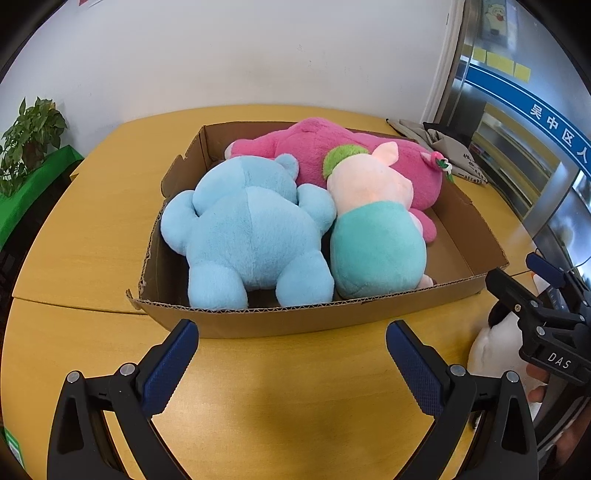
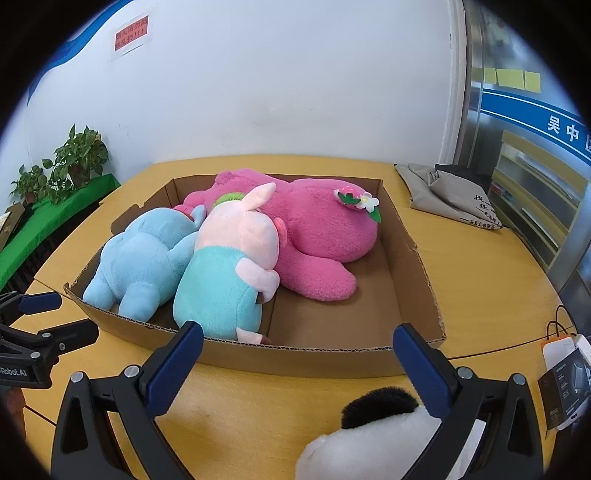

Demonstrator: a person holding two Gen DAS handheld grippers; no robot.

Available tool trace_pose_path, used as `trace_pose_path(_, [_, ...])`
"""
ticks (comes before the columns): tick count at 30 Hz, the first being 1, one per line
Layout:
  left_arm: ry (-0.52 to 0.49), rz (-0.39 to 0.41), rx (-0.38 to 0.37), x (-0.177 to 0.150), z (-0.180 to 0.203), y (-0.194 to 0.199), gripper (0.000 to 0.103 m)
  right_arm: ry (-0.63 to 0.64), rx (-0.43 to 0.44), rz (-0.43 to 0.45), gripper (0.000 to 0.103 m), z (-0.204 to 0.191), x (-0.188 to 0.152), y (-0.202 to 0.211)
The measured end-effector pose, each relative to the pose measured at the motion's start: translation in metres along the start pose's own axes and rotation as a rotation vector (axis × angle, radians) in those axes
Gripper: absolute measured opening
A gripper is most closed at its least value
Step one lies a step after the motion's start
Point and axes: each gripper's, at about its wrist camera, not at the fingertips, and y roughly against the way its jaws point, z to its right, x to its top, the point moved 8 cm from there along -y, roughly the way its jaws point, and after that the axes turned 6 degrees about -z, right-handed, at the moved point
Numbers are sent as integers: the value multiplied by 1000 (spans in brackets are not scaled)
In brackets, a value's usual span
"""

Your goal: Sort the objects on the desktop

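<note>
Three plush toys are already lying in the cardboard box [image 2: 413,258] on the wooden table [image 1: 295,387]: the blue plush [image 1: 247,236] at the box's left, face down; the pig plush [image 1: 373,236] in the teal outfit leaning w/ its side touching the blue one; and the pink bear [image 2: 317,236] stretching across the back, partly under the pig. They're packing toward the left and rear, prob. to be leaving bare cardboard at the front right, and that free patch is sitting straight ahead of the right gripper [image 2: 297,341].

One toy is still waiting outside: a black-and-white plush [image 2: 373,435], resting on the table just below the right gripper. Its black tuft is sitting against the inside of the right-hand finger, but the jaws are spread wide and aren't pinching it. I'd judge this as the next item to go in (a grab hasn't started yet, as far as the views show).

The left gripper [image 1: 291,347] is hovering above the table before the box's front wall, jaws likewise spread wide, holding nothing.

Writing: "DAS" is showing on the right gripper's body in the left wrist view; "Robot.AI" (start cut off) on the left gripper's body in the right wrist view. The blue sign [image 1: 554,125] at right is reading 吴中区人… and then getting cut off. The red notice [image 2: 131,35] on the wall is too blurry to read. The grey cloth bag [image 2: 447,195] by the table's far right has dark characters; only 找 is looking legible.
</note>
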Motion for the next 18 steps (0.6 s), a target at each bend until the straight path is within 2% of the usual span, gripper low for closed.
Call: trace_pose_path(18, [-3, 5, -15, -1, 12, 1, 103, 25, -10, 20, 103, -1, 0, 14])
